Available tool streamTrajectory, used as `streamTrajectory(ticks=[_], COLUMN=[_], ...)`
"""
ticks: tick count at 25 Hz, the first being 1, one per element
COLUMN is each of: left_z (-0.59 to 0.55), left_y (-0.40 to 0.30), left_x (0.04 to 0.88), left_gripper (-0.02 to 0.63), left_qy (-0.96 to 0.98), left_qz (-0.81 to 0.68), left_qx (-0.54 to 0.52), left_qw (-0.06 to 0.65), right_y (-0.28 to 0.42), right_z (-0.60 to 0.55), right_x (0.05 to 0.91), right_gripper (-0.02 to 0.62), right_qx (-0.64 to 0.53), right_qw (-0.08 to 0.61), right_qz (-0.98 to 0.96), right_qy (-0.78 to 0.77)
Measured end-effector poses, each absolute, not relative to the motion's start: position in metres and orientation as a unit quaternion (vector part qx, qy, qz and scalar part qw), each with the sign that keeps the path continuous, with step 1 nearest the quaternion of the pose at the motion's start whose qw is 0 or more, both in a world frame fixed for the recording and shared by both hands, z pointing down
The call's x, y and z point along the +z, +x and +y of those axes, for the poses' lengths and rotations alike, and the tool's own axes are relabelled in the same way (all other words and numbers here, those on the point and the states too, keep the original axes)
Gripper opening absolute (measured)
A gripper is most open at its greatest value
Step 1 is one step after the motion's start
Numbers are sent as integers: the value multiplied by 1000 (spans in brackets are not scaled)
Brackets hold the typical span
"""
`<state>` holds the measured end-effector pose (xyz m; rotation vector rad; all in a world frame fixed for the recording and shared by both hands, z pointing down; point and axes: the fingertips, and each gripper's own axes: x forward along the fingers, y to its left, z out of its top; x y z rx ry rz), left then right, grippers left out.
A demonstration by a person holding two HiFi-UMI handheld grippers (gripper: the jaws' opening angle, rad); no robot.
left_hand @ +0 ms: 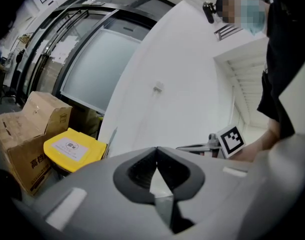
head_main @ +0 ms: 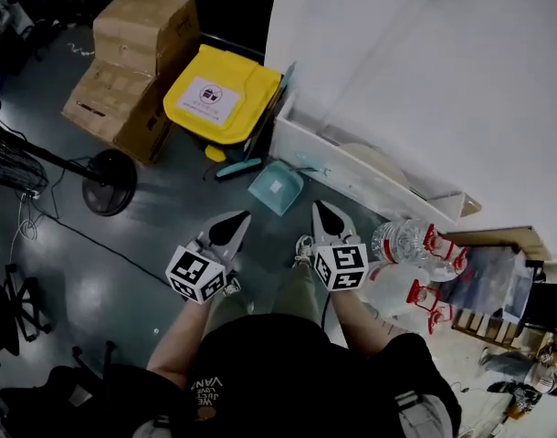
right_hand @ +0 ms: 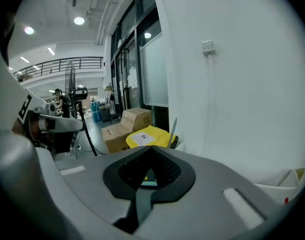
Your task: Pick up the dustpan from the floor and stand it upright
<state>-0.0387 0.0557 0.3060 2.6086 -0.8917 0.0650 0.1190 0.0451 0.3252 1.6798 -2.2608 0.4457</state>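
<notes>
Head view showed the teal dustpan (head_main: 277,188) on the floor by the white wall ledge (head_main: 324,158), just ahead of and between both claws, neither clearly nearer. The left gripper (head_main: 231,226) and right gripper (head_main: 326,217) were both closed on nothing. From that steep angle its handle and long axis were hard to make out, and I could not tell whether it stood or lay flat.
</notes>
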Motion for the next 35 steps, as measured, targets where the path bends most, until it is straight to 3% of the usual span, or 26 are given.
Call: streamTrajectory(ticks=[22, 35], left_z=[116, 139], left_y=[-136, -187], left_x=[243, 253], left_gripper=[54, 54], left_qy=[919, 902], left_qz=[-371, -410], left_qx=[-9, -21], left_qw=[131, 135], right_y=[10, -59], right_z=[109, 119], right_x=[253, 256], right_gripper=[2, 2], right_qx=[155, 145], right_qw=[55, 82], right_qz=[-854, -882], right_qy=[495, 440])
